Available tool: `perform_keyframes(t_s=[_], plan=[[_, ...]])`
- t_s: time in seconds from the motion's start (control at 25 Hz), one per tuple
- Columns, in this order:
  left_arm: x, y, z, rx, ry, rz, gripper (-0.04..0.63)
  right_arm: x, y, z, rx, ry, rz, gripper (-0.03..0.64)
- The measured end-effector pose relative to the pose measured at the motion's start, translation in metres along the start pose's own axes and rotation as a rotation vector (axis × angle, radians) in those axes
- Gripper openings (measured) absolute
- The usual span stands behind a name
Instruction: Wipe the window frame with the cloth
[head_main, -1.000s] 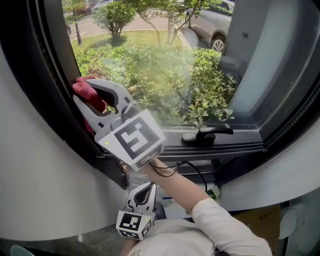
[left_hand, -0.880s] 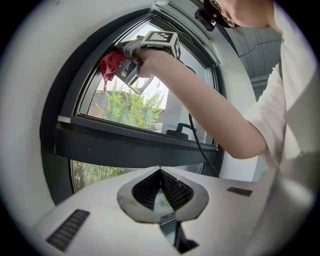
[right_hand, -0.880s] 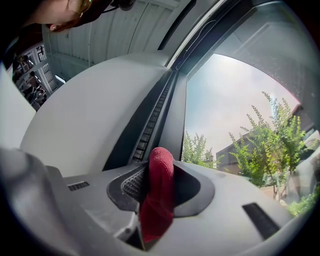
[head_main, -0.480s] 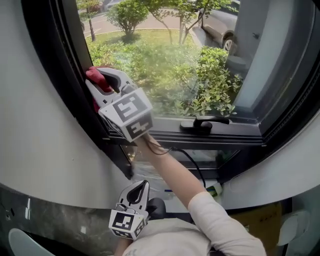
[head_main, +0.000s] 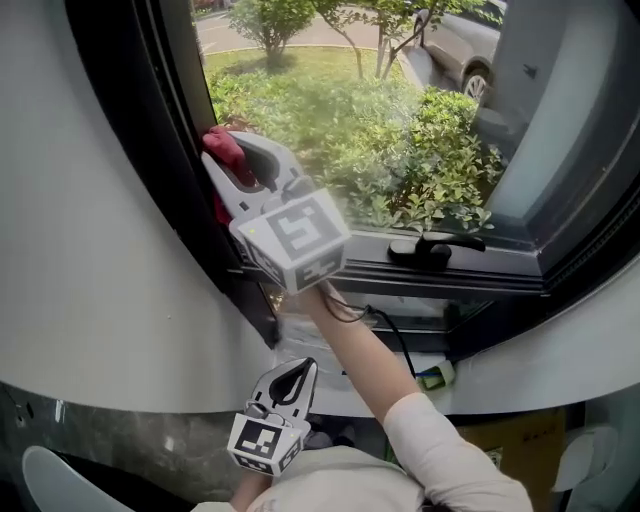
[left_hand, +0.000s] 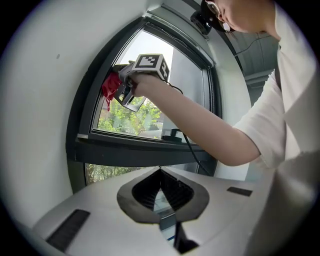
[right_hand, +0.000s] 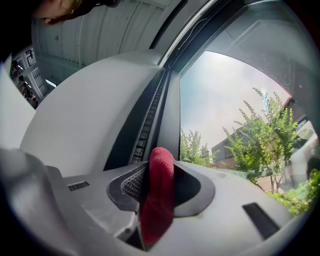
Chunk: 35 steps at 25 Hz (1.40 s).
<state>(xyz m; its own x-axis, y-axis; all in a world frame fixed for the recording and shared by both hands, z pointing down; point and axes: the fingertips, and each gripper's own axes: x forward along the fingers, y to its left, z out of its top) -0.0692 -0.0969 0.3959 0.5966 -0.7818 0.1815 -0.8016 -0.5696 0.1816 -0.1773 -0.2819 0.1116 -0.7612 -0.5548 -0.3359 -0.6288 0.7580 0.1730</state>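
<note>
Head view shows the right gripper (head_main: 238, 150) raised to the upper left of the frame, against the dark left upright of the window frame (head_main: 165, 120). Its jaws are clenched on the red cloth (head_main: 224, 152). A rounded fold of the cloth sticks out past the jaw tips and presses on the frame's inner edge, just beside the glass, while a looser part hangs below the gripper along the frame.

Right gripper view confirms the grasp: the cloth stands upright between the two ribbed pads, filling the gap from the bottom of the picture to just above the jaw tips, with the frame's grooved channel running up and away directly behind it.

Lower in the head view, at bottom centre, the left gripper (head_main: 298, 372) is held close to the person's body, well apart from the window. In the left gripper view its jaws are closed tip to tip with nothing between them, pointing at the frame's lower rail.

A black window handle (head_main: 435, 246) lies on the lower rail at right of centre. Green shrubs (head_main: 440, 150) show through the glass.
</note>
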Motion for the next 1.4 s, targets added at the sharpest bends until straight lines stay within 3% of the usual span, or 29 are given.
perform_keyframes(t_s=[0.28, 0.68, 1.08, 1.4], plan=[[0.011, 0.009, 0.002, 0.037, 0.044, -0.189, 0.009, 0.000, -0.004, -0.003, 0.037, 0.000, -0.099, 0.106], [0.038, -0.015, -0.011, 0.067, 0.062, -0.366, 0.009, -0.010, 0.007, -0.057, 0.086, -0.004, -0.082, 0.103], [0.050, -0.011, 0.004, 0.071, 0.034, -0.370, 0.009, -0.015, 0.008, -0.073, 0.150, 0.024, -0.060, 0.103], [0.047, 0.002, 0.008, 0.091, 0.027, -0.358, 0.009, -0.015, 0.005, -0.063, 0.116, 0.004, -0.119, 0.103]])
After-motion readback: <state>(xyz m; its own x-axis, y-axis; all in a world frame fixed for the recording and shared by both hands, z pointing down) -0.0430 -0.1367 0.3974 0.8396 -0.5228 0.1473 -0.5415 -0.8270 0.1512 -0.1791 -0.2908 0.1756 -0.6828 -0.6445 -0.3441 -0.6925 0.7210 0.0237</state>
